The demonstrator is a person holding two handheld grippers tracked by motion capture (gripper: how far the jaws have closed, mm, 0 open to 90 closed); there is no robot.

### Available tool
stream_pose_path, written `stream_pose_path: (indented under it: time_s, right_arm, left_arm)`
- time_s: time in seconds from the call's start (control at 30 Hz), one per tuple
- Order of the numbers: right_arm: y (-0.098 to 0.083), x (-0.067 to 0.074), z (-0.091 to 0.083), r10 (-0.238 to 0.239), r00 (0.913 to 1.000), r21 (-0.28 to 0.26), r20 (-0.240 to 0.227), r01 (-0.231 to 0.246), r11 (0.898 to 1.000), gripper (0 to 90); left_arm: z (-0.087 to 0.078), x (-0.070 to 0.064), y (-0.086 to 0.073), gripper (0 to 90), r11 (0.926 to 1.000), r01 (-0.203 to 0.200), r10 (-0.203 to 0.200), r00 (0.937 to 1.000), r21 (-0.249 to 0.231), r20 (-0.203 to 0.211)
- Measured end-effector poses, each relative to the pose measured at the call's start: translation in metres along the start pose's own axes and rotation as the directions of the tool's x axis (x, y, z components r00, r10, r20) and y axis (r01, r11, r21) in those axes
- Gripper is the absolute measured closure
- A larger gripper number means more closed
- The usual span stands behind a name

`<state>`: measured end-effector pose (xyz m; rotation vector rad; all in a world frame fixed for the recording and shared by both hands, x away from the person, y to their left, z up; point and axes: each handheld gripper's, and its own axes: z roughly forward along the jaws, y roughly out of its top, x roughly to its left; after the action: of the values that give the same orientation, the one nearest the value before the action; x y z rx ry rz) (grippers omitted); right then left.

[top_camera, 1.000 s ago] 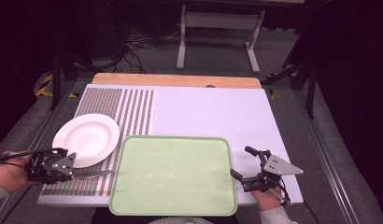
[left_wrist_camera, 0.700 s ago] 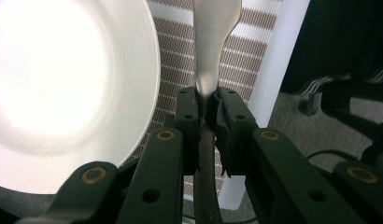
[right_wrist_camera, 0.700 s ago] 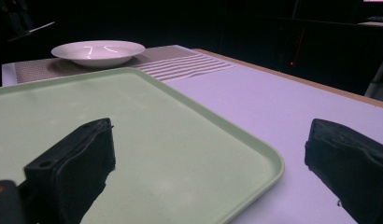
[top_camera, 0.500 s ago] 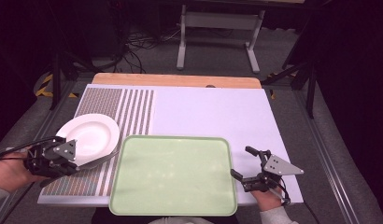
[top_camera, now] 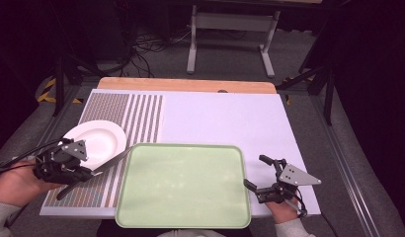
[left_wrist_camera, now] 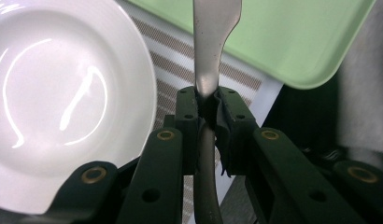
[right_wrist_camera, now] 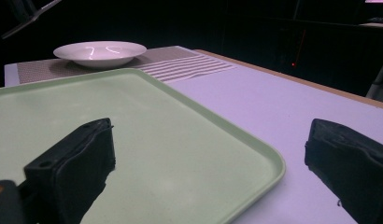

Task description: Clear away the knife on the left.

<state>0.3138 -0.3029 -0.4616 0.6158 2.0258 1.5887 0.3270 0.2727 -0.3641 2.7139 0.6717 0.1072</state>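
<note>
My left claw [top_camera: 89, 170] is clamped tight on a metal butter knife [left_wrist_camera: 209, 56], the pads pinching it at the neck where the handle meets the blade. In the left gripper view the blade runs straight up from between my jaws and its wider end lies over the near corner of the pale green tray [left_wrist_camera: 292, 42]. From the high view the knife [top_camera: 111, 160] slants above the striped mat [top_camera: 141, 116], its tip close to the tray's left edge, while the handle end sticks out behind my hand towards the front of the desk [top_camera: 230, 118]. The white plate [top_camera: 99, 140] sits on the mat just beside my left claw, at the tray's far left corner; in the left gripper view it [left_wrist_camera: 63, 93] lies just left of the blade, apart from it

My right claw [top_camera: 262, 173] holds nothing: its jaws stand wide apart at the tray's right edge, one over the tray [right_wrist_camera: 157, 140], the other over the bare lilac desk surface beside it. In the right gripper view the plate [right_wrist_camera: 100, 52] rests far across the tray
</note>
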Motion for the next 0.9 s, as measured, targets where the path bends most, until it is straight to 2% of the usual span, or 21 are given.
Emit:
stream_pose_path:
  time_s: [0.2,0.4,0.53,0.63,0.7,0.9]
  right_arm:
    - [0.0,0.0,0.0,0.0,1.0,0.0,-0.001,0.0,1.0,2.2]
    - [0.0,0.0,0.0,-0.002,1.0,0.001,-0.002,0.002,1.0,2.2]
    - [0.0,0.0,-0.001,-0.004,1.0,0.002,-0.001,0.004,1.0,2.2]
    - [0.0,0.0,-0.001,-0.003,1.0,0.002,-0.001,0.003,1.0,2.2]
    - [0.0,0.0,-0.001,-0.005,1.0,0.003,-0.002,0.005,1.0,2.2]
    - [0.0,0.0,0.0,-0.006,1.0,0.002,-0.004,0.007,1.0,2.2]
  left_arm:
    - [0.004,-0.003,0.007,80.1,0.9969,0.055,-0.053,0.998,-0.057,0.036]
    - [0.007,-0.006,0.016,80.1,0.988,0.1,-0.093,0.9932,-0.117,0.07]
    - [0.013,-0.01,0.021,80.1,0.9834,0.112,-0.099,0.9905,-0.143,0.096]
    - [0.017,-0.012,0.025,80.0,0.9787,0.117,-0.103,0.9908,-0.169,0.088]
    - [0.021,-0.013,0.028,80.0,0.9761,0.123,-0.106,0.9896,-0.18,0.097]
    - [0.033,-0.019,0.036,80.1,0.9738,0.126,-0.103,0.9863,-0.189,0.129]
